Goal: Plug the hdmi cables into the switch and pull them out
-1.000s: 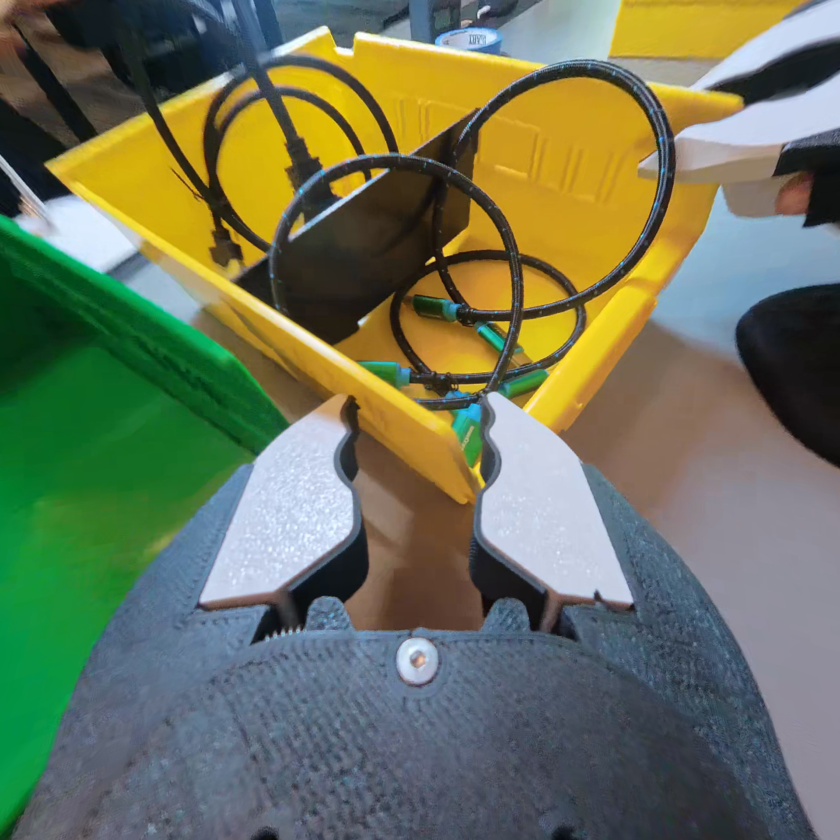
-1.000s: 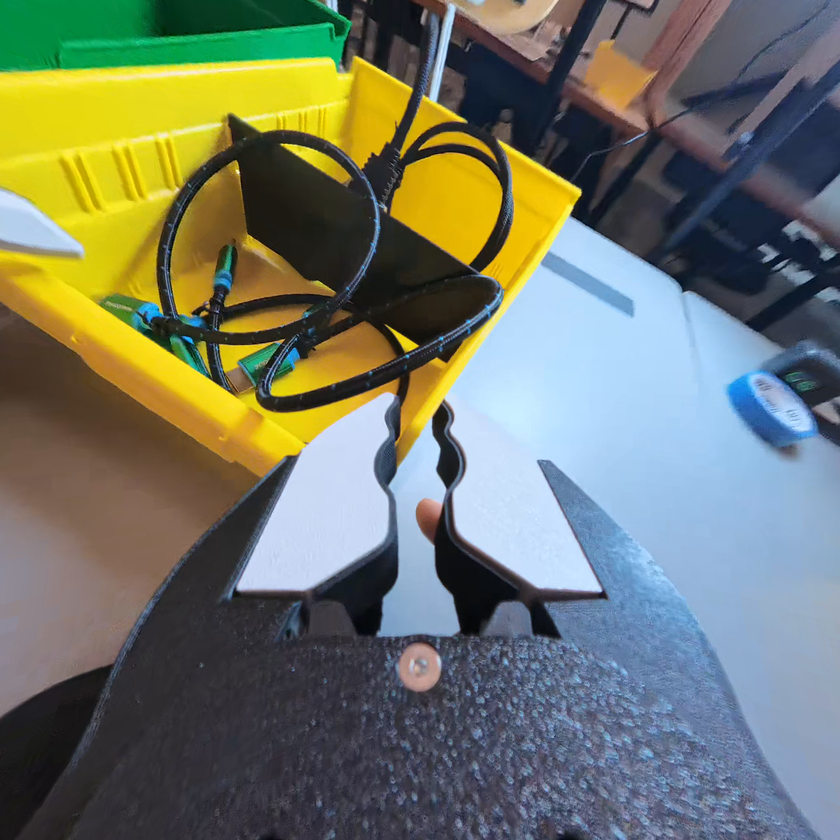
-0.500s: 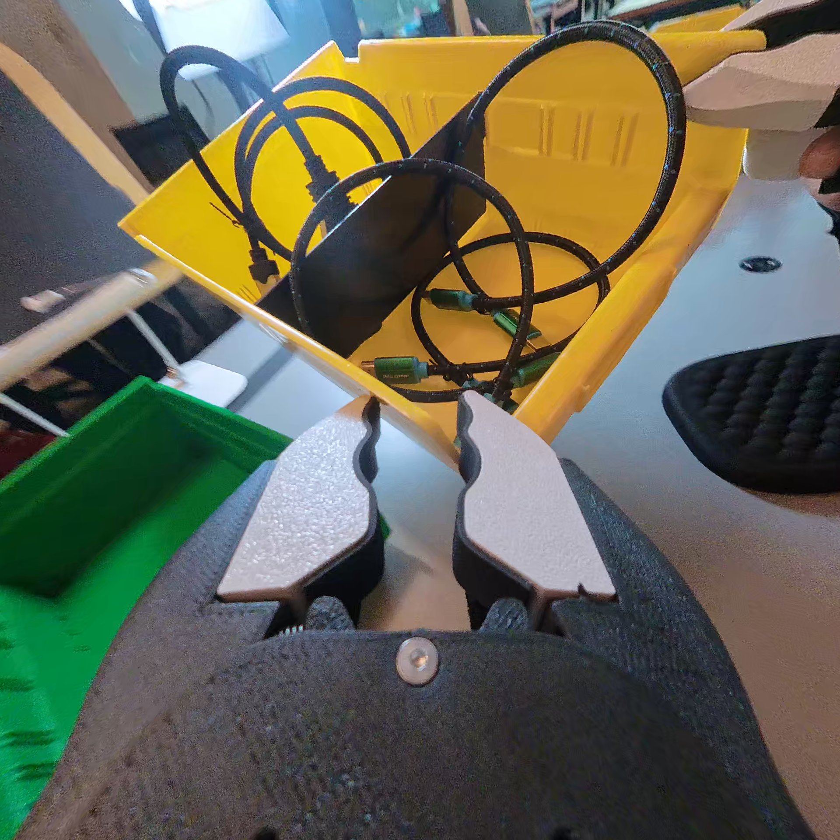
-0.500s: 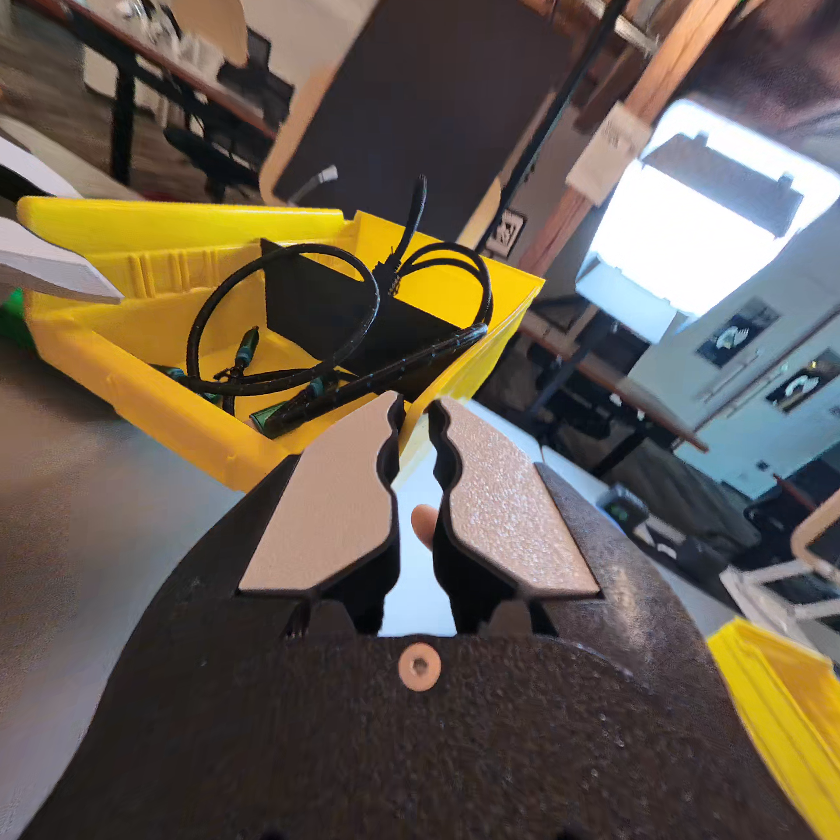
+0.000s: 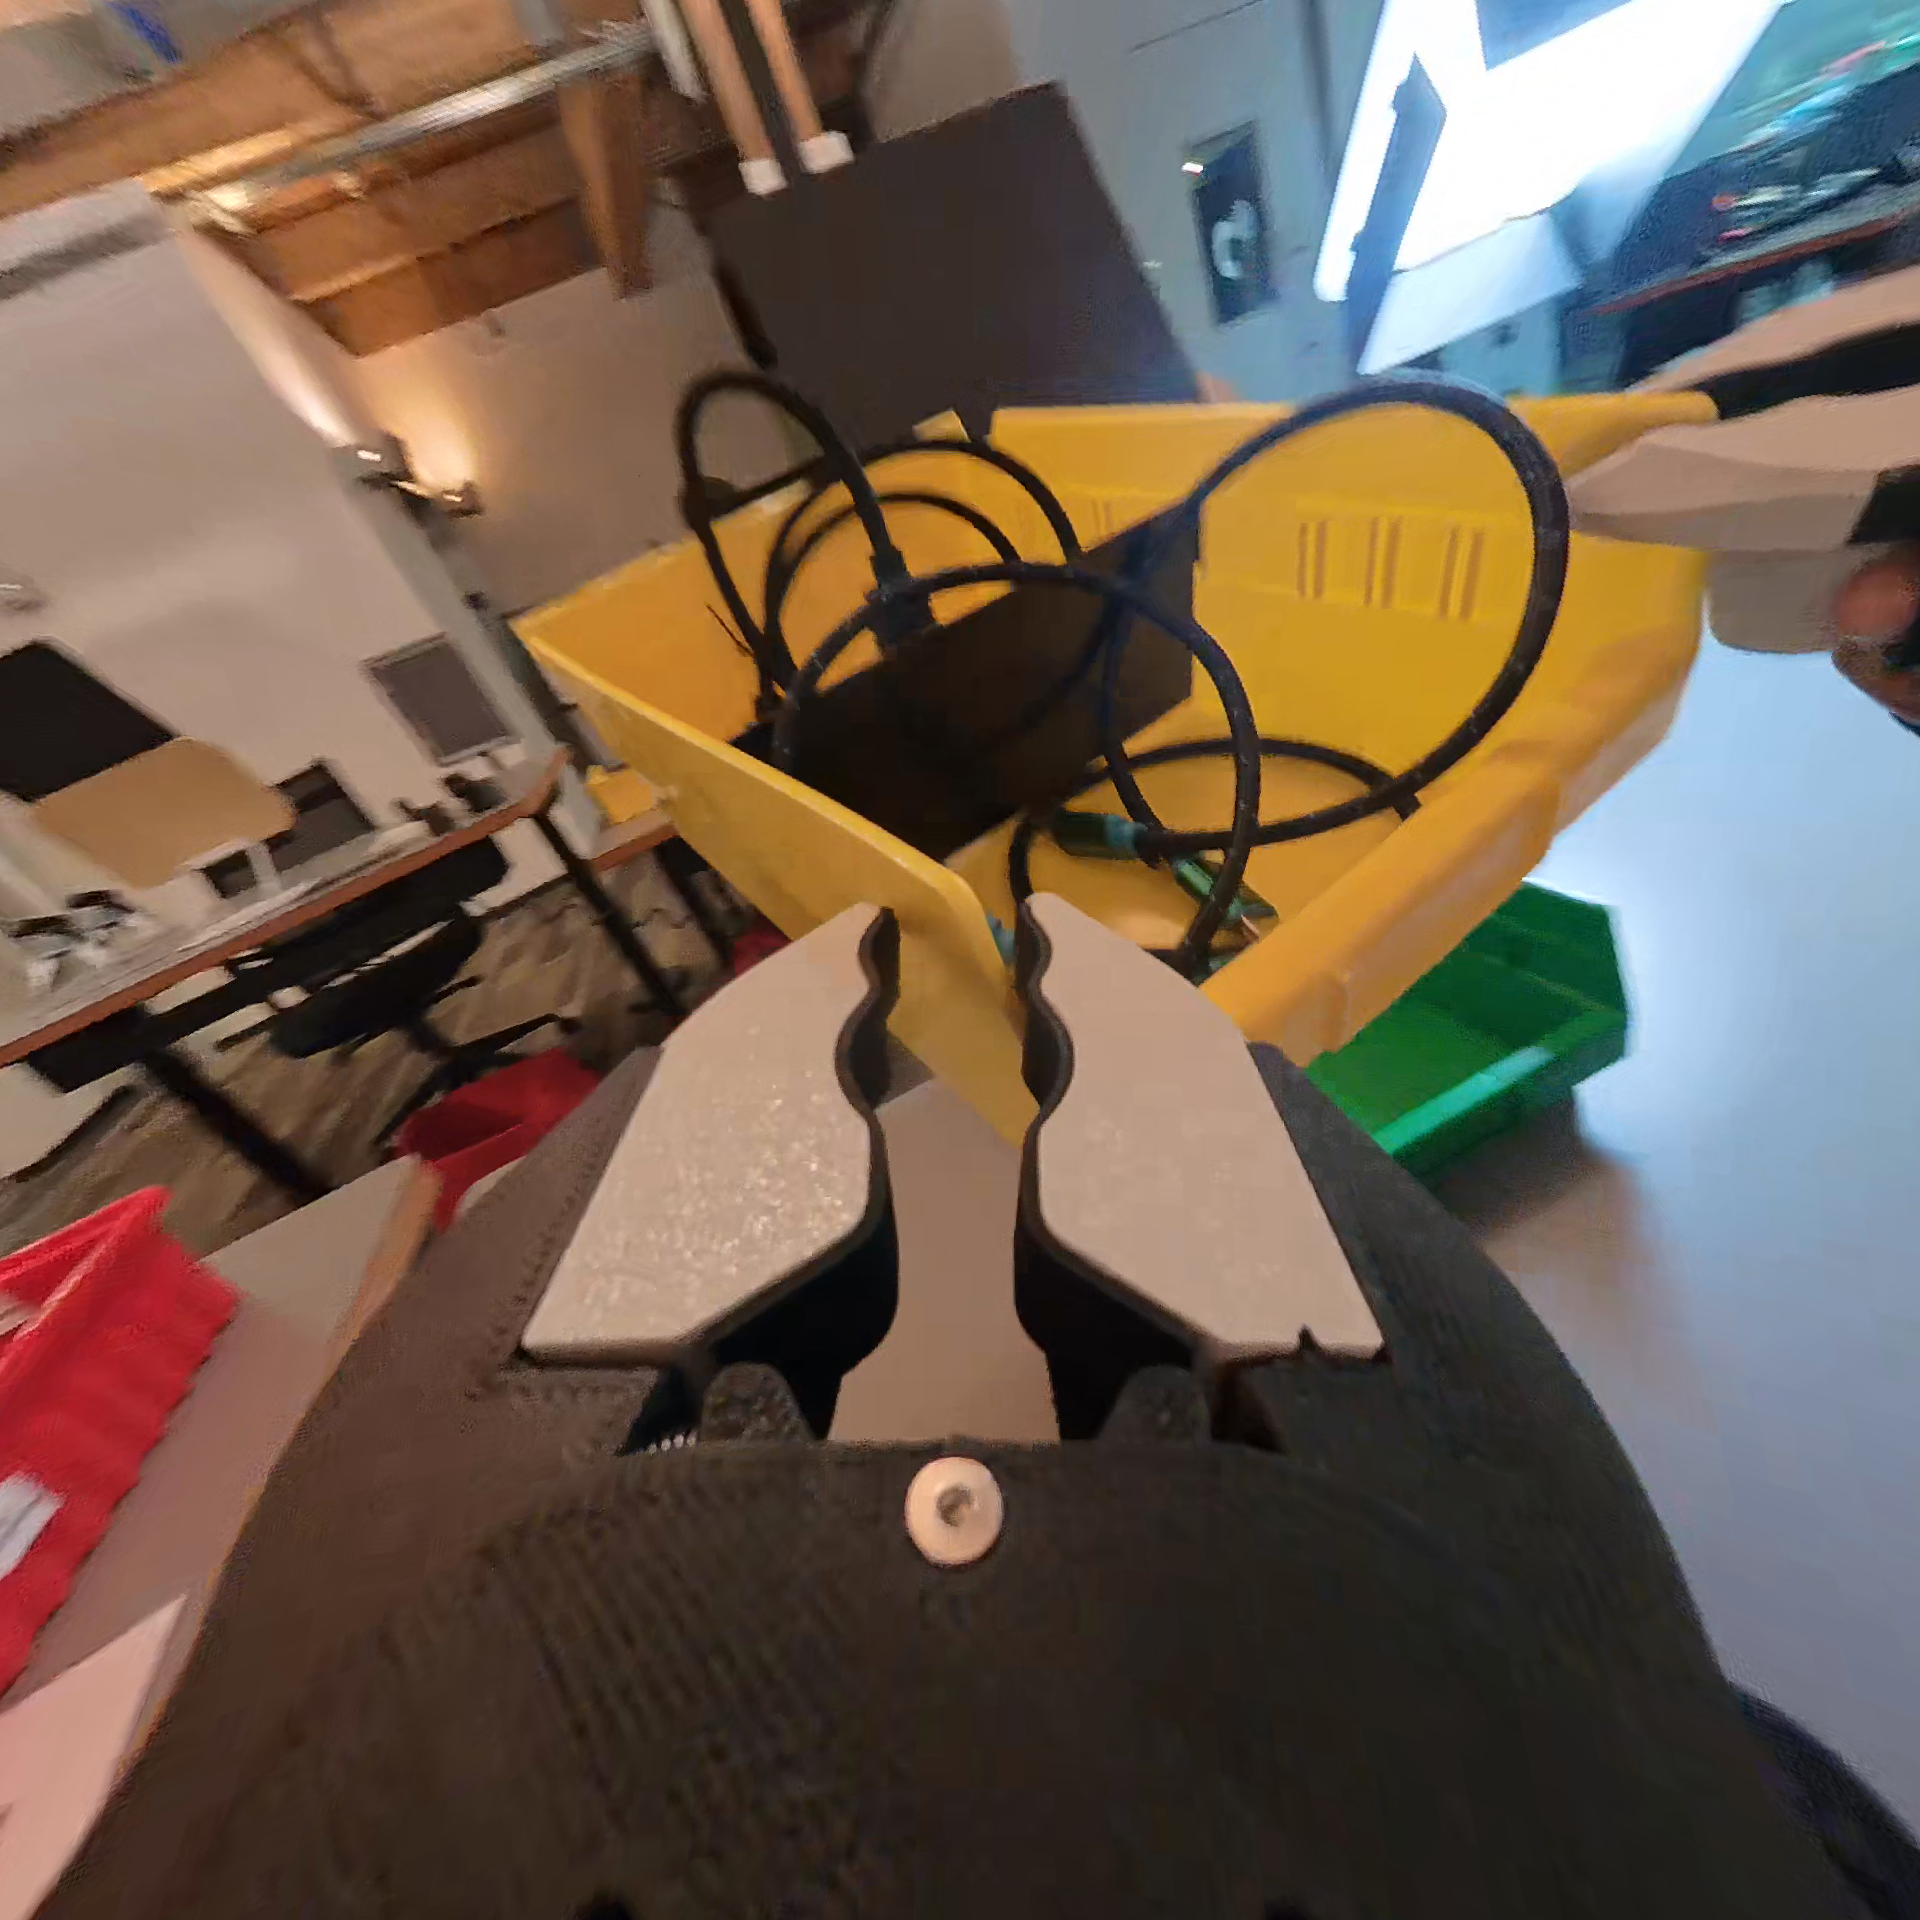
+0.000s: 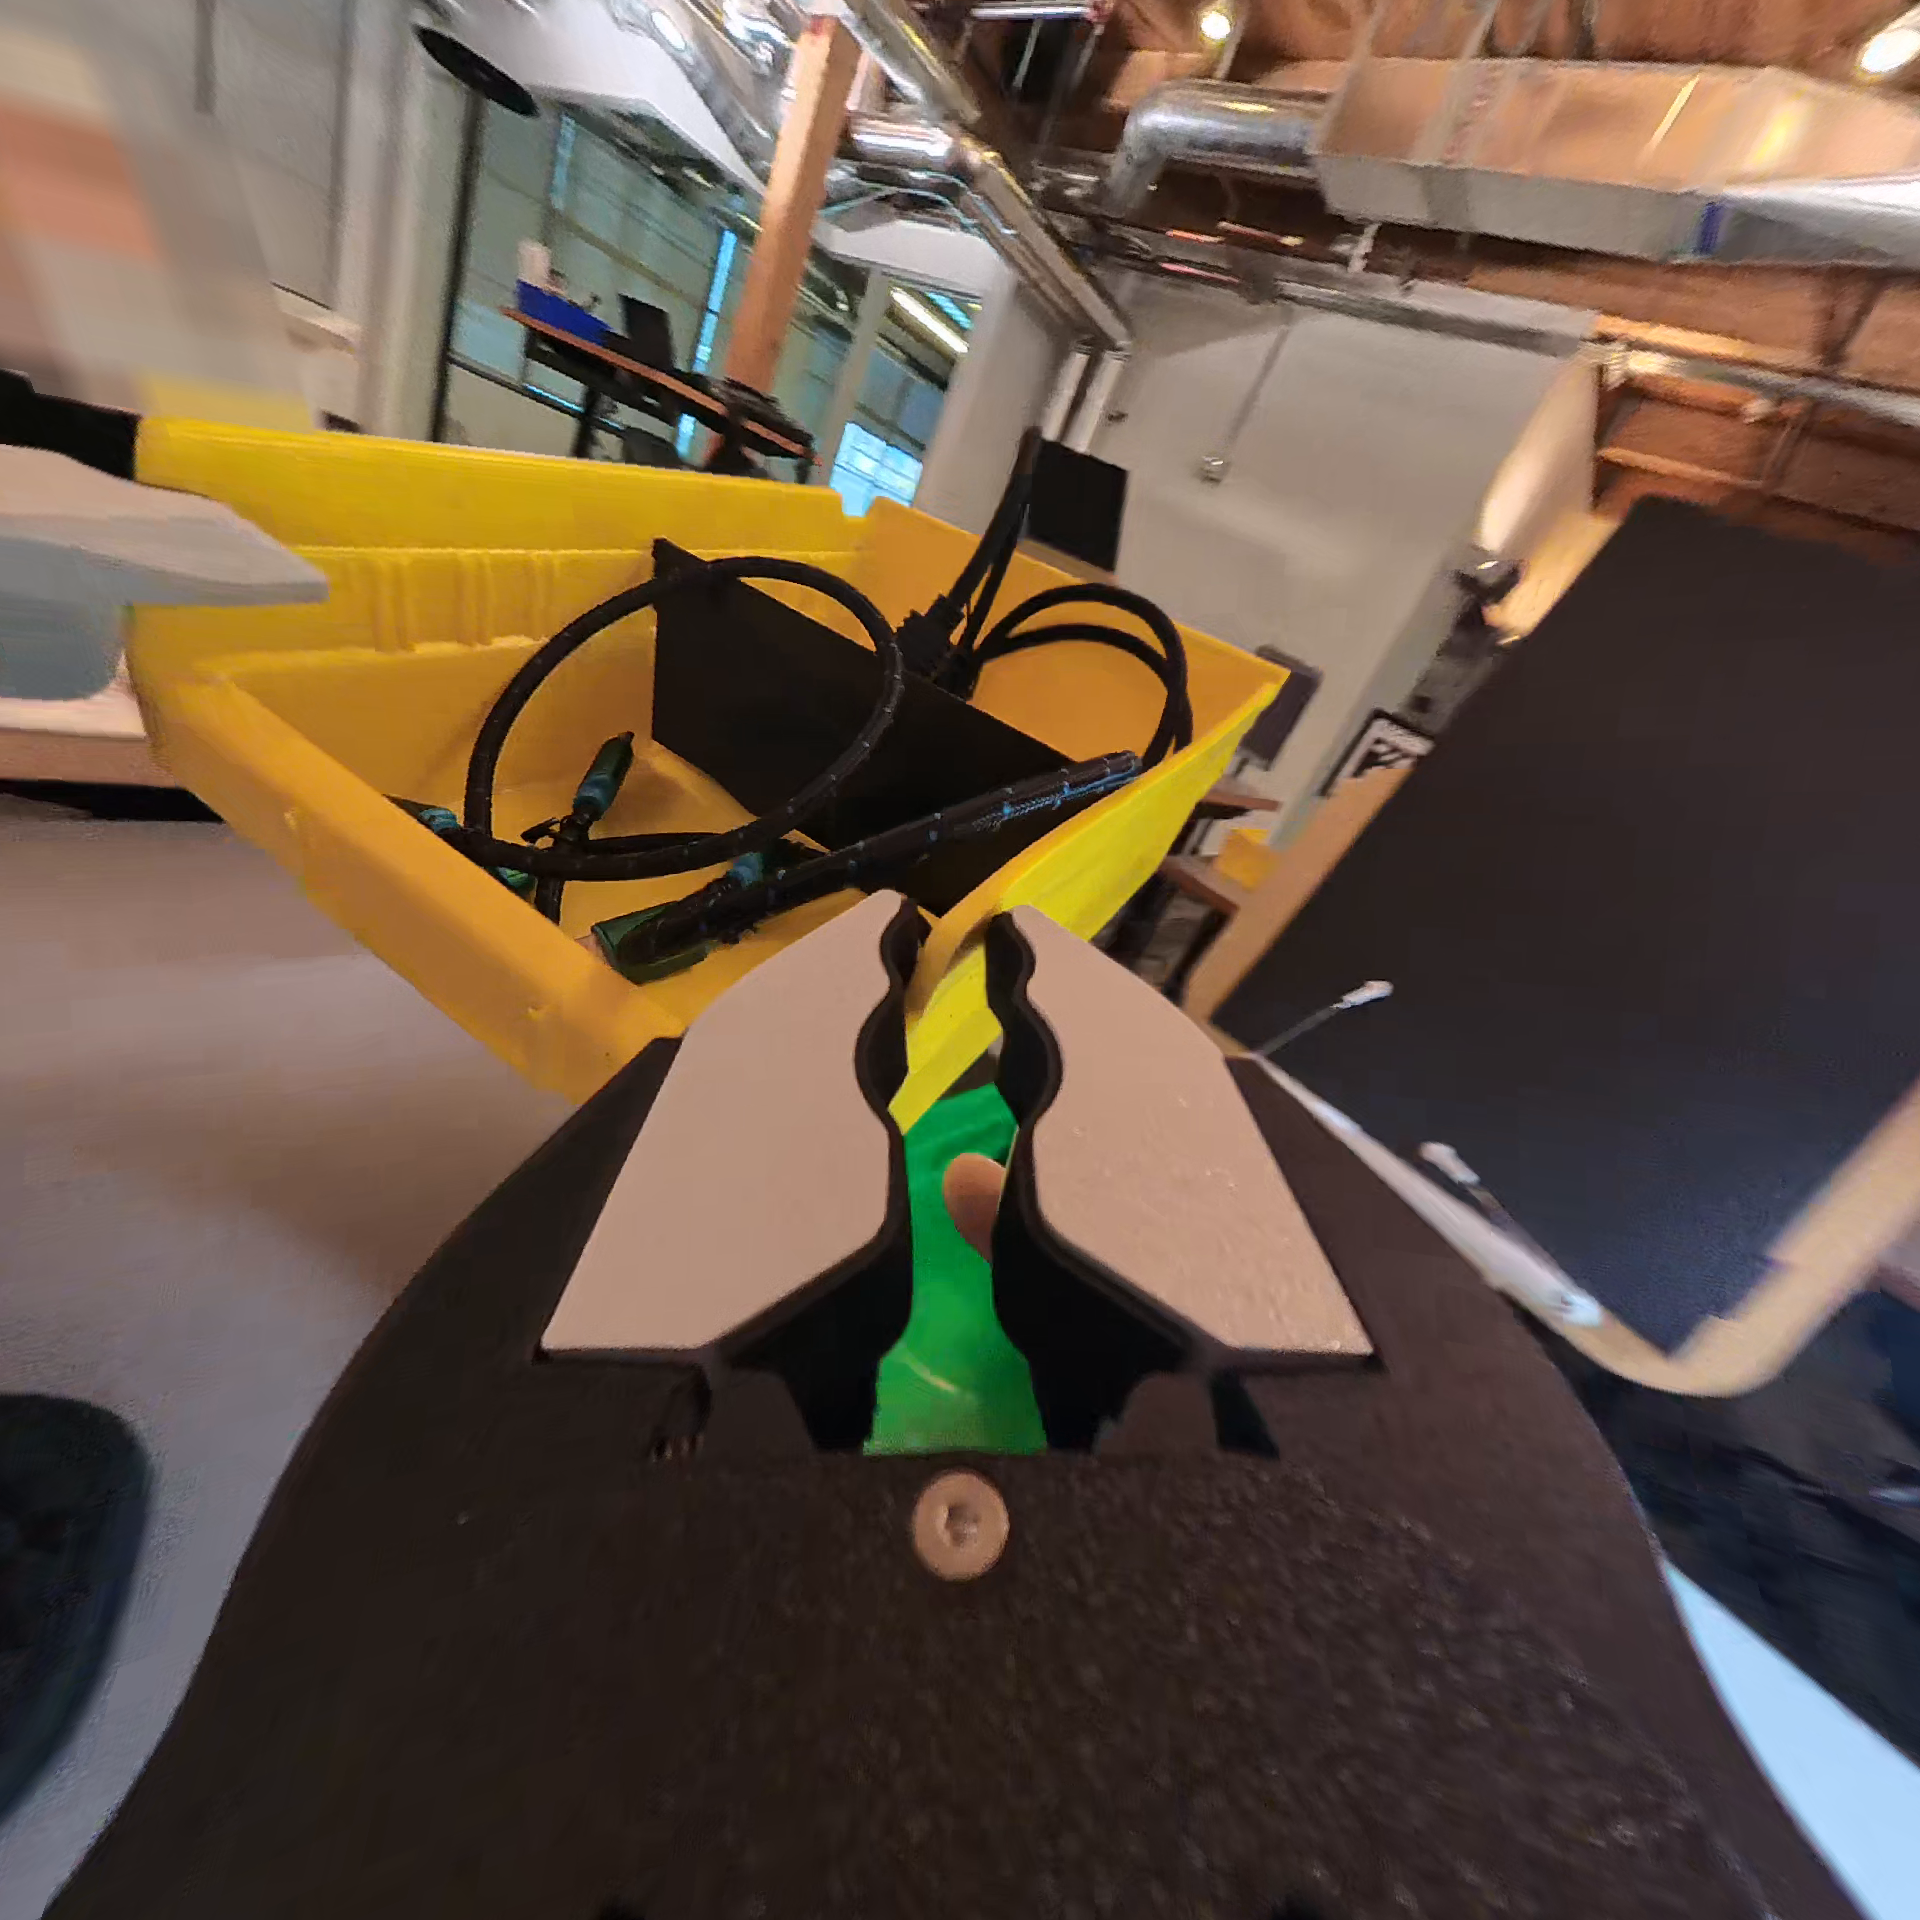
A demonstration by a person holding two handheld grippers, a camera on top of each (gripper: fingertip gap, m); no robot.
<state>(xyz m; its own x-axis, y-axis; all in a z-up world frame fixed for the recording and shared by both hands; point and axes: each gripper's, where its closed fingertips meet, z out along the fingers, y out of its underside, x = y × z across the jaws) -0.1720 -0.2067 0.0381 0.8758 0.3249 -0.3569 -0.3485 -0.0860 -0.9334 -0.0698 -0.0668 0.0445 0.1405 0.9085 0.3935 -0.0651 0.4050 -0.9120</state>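
- Since a second ago both wrist views have tipped upward: ceiling beams and ducts now fill the top of each frame, and the yellow bin (image 5: pixel 1351 582) sits raised above the green bin (image 5: pixel 1496 1029), which earlier lay at the left of the left wrist view and now shows at lower right, under the yellow one.
- At far left of the left wrist view lies a red mesh item (image 5: pixel 73 1382), blurred, beside a pale board edge.
- Left claw (image 5: pixel 951 935) is clamped on the near corner wall of the yellow bin, the yellow plastic passing between its narrow jaws.
- Inside the bin, black braided hdmi cables (image 5: pixel 1226 717) loop up over a black divider (image 5: pixel 987 707); their green plug ends (image 5: pixel 1101 831) rest on the bin floor in the nearer compartment.
- I cannot tell which black piece is the switch.
- At far right of that view the right claw's pale fingers (image 5: pixel 1745 488) touch the bin's opposite rim.
- In the right wrist view, the right claw (image 6: pixel 956 925) pinches the bin's corner wall, jaws narrow, with green bin showing below through the gap and a fingertip (image 6: pixel 977 1195) behind it.
- Grey tabletop (image 6: pixel 208 1091) stretches at left.
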